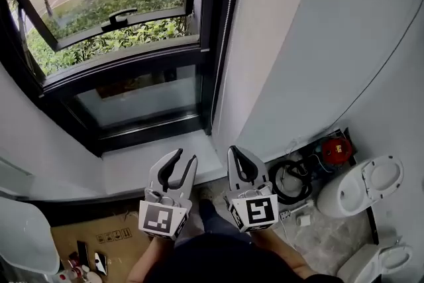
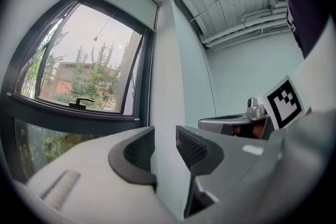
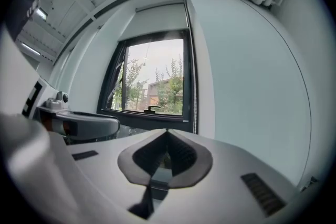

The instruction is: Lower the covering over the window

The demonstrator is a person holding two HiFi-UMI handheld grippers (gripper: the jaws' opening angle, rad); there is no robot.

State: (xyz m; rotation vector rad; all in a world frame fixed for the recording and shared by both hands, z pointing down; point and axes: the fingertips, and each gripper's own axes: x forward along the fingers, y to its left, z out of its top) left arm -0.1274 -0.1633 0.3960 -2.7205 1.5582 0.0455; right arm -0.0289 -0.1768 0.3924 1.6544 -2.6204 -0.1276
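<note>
The window (image 1: pixel 112 16) in the frame's upper left stands uncovered, its blind (image 3: pixel 160 8) rolled up at the top. At lower centre, the left tool (image 1: pixel 186 156) is spread and empty, the right tool (image 1: pixel 232 150) clenched on nothing; the whole lowering is yet to do.

Left gripper (image 1: pixel 187 159) jaws apart (empty), right gripper (image 1: pixel 234 151) jaws together.

Window frame (image 1: pixel 126 68) dark matt metal; sill (image 1: pixel 146 166) smooth white; toilet (image 1: pixel 358 189) glossy ceramic.
</note>
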